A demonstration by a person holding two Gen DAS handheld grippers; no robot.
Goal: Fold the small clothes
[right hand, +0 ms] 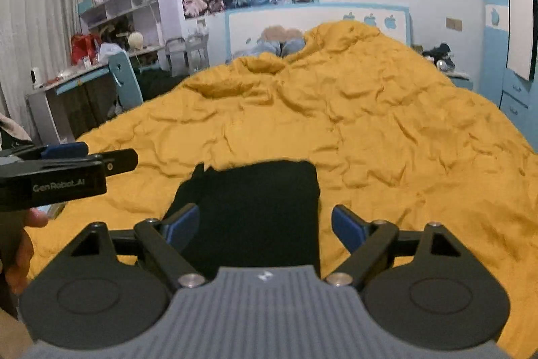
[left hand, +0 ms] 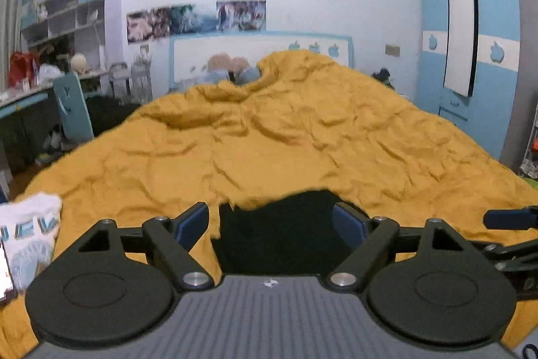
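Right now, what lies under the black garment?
The black garment lies flat on the wrinkled yellow bedspread, which shows around its edges. Anything beneath the cloth is hidden.

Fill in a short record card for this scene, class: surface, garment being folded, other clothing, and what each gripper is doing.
surface: yellow quilt on a bed
garment: black cloth lying flat on the quilt
other clothing: white printed garment at the left edge of the quilt
left gripper: open, fingers either side of the black cloth's near edge
right gripper: open, over the black cloth, holding nothing
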